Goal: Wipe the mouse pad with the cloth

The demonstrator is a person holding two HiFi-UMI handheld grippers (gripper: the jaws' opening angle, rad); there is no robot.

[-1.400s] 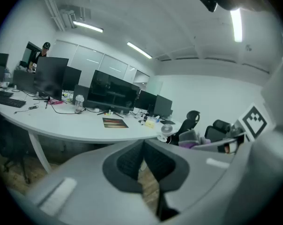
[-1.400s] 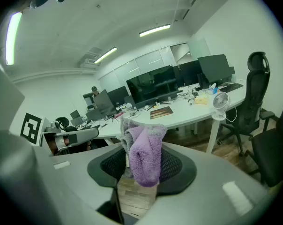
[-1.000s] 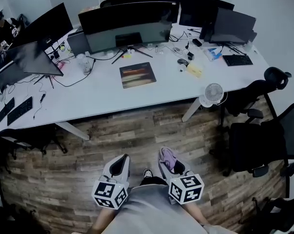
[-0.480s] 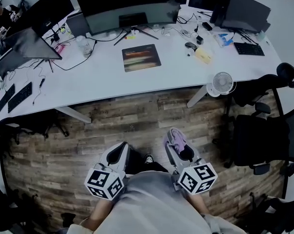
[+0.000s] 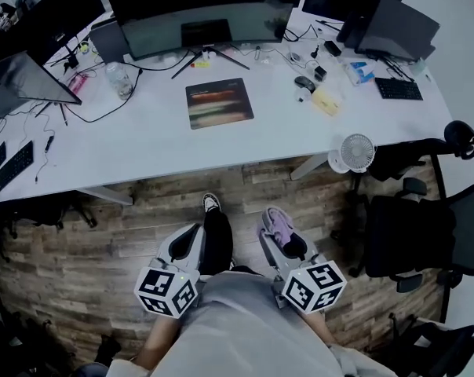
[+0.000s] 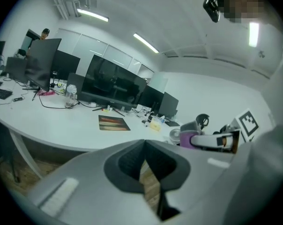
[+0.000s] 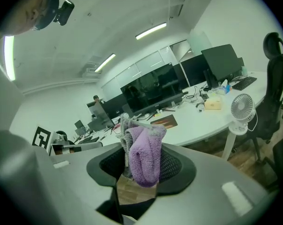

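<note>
Purple and fluffy, the cloth is pinched in the jaws of the right gripper, bunched and sticking out past their tips. The left gripper hangs beside it, jaws pressed together on nothing. Both are low over the wooden floor, well apart from the mouse pad, which lies flat on the white table before the wide monitor. The approach looks like the step in hand: it would go best squarely, landing the cloth flat on the pad's near edge and steering wide of the small fan.
</note>
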